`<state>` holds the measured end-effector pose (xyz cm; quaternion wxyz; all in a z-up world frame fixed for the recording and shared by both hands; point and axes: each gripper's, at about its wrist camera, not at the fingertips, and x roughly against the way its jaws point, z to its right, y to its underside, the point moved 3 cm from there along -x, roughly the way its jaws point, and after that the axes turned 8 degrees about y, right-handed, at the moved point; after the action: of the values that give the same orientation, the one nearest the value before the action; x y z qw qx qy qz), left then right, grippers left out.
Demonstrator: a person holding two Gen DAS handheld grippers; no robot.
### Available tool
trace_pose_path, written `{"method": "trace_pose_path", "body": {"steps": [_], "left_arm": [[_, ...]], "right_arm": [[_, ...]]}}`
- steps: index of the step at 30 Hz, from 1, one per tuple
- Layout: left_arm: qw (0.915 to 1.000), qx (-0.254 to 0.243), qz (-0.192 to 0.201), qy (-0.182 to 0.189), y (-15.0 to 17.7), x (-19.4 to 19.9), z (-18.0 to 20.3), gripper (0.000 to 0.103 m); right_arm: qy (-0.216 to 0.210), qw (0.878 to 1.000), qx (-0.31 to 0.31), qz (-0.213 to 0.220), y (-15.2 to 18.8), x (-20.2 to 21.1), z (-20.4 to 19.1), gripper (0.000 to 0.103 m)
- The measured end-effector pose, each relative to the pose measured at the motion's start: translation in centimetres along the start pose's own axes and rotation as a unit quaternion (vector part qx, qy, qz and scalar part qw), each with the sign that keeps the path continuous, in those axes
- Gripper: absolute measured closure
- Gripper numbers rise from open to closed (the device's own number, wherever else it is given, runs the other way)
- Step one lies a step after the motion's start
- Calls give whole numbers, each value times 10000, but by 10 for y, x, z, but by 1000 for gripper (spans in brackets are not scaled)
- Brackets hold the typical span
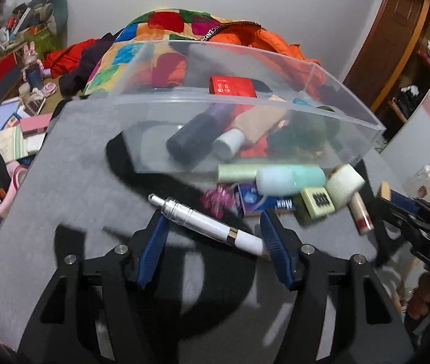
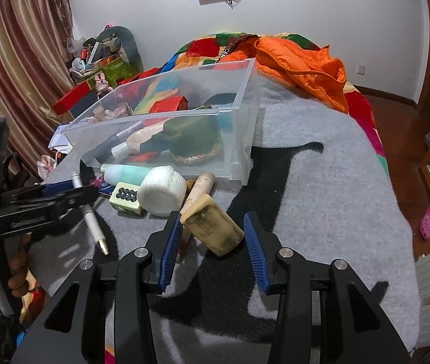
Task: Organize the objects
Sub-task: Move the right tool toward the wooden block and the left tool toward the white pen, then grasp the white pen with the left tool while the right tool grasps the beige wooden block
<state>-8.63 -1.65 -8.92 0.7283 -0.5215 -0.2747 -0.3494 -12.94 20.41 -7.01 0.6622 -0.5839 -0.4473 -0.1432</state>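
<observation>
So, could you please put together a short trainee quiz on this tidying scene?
1. True or false: the clear bin on the grey blanket is empty.
2. What lies between the fingers of the left gripper? A mint bottle; B silver-white pen; C white roll.
3. Name the thing the right gripper is closed on.
Key: 1 false, several things lie in it; 2 B; 3 the beige block.
</observation>
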Motion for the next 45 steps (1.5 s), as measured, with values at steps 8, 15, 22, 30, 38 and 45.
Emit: {"method": "trace_pose_path", "body": {"steps": [8,15,22,30,38,45], "left_arm": [[9988,238,-44,421,22,37,-18,43],[9999,-53,-74,93,37,60,-18,43],[9972,-733,-113,41,26,56,-6,31],[9750,-2125,-580,281,-19,13,12,29],[9651,-2105,-1220,966,-23,-19,7,29],[9626,-2013,-1488,1042,-3,4,11,64]], "right_arm": [[-51,10000,-42,-39,3,0,1,65],[-49,10000,-69,-45,2,3,1,64],[-131,9998,-101,-110,3,3,0,64],[-110,9999,-2,-131,3,6,-3,64],[-127,9997,-7,-223,3,-1,-1,64],[-169,9996,-20,-227,3,-3,0,64]]}}
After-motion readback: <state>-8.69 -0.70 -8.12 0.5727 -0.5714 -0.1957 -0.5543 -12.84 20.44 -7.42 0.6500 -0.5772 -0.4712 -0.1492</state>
